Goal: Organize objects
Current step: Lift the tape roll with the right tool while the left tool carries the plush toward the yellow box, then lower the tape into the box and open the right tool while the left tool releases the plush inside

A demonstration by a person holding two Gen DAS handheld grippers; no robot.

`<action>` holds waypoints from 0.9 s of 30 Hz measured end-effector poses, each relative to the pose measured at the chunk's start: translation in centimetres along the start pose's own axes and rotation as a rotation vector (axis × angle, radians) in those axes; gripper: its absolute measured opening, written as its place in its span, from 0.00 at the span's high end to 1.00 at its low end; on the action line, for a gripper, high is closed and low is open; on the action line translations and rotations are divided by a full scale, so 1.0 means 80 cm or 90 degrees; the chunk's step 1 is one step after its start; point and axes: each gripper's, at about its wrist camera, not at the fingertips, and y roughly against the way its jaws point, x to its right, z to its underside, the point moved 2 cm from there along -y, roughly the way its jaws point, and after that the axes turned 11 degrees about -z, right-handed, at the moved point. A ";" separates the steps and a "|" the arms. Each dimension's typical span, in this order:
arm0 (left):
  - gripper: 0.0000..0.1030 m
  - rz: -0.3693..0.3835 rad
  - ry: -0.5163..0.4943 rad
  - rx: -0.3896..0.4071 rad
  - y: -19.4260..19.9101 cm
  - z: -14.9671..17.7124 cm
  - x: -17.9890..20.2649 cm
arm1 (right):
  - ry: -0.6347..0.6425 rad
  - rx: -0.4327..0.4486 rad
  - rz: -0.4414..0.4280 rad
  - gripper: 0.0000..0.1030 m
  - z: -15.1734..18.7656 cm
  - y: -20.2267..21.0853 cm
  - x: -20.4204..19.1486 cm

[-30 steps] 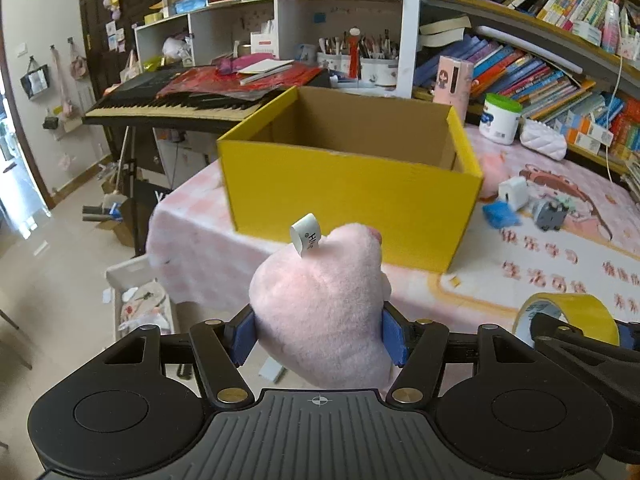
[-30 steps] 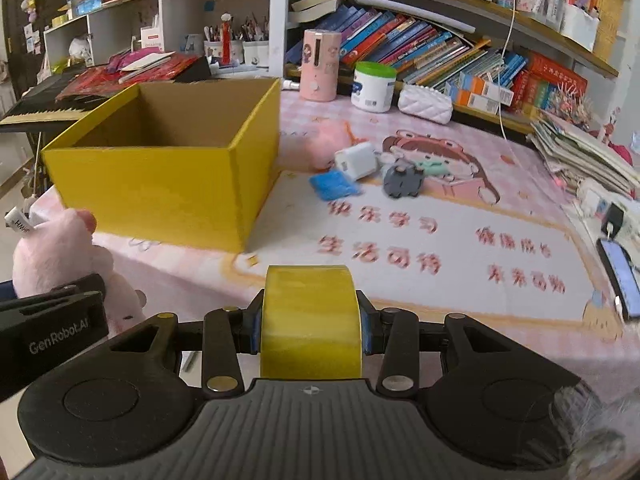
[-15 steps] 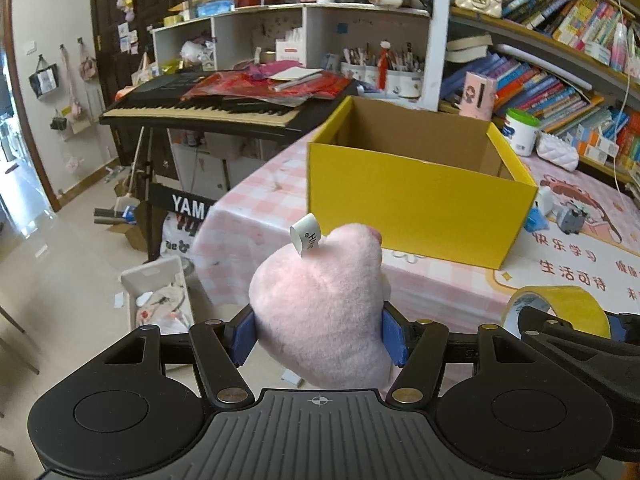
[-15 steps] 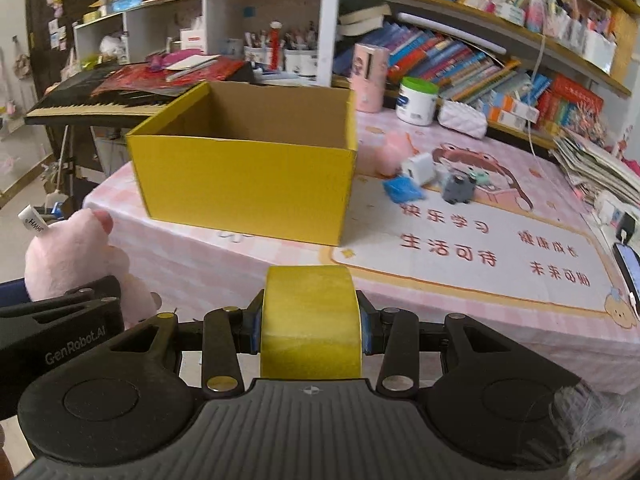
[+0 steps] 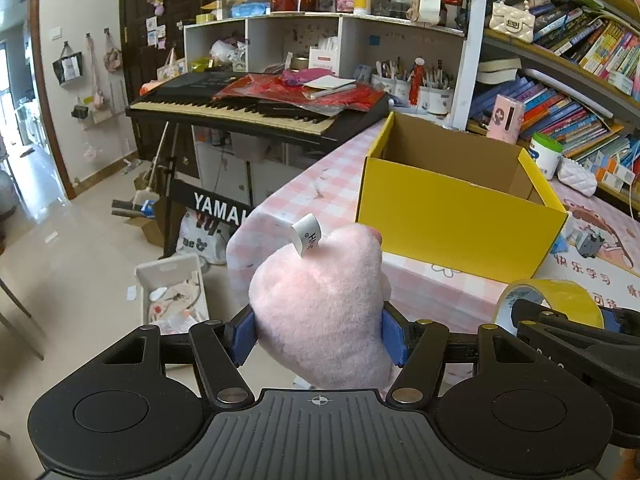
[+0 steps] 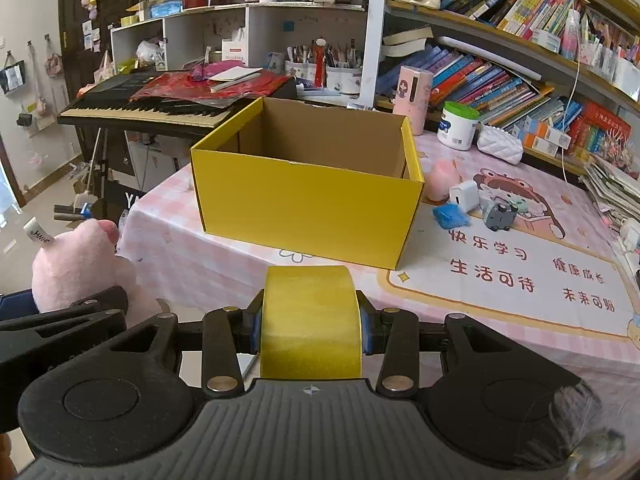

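left gripper (image 5: 319, 334) clamps pink plush toy (image 5: 320, 312), white tag reading "Hi" | right gripper (image 6: 311, 326) clamps yellow tape roll (image 6: 311, 322) | both held off the near table edge | open yellow box (image 6: 308, 200) on pink checked tablecloth (image 6: 192, 256) | keyboard stand (image 5: 218, 204) reads "YAMA" | mat (image 6: 520, 280) bears Chinese characters

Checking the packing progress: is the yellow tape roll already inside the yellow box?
No, the yellow tape roll sits clamped in the right gripper, in front of the yellow box.
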 end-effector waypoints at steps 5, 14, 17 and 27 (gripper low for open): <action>0.40 0.013 -0.018 0.001 0.000 0.002 0.012 | -0.017 -0.004 0.009 0.62 0.002 -0.002 0.013; 0.40 0.027 -0.055 0.029 0.001 -0.011 0.030 | -0.041 0.007 0.008 0.62 -0.006 -0.012 0.028; 0.40 0.030 -0.062 0.052 0.002 -0.025 0.037 | -0.046 0.017 0.002 0.62 -0.018 -0.017 0.033; 0.40 0.043 -0.095 0.147 -0.006 -0.101 0.075 | -0.075 0.111 -0.016 0.62 -0.102 -0.030 0.068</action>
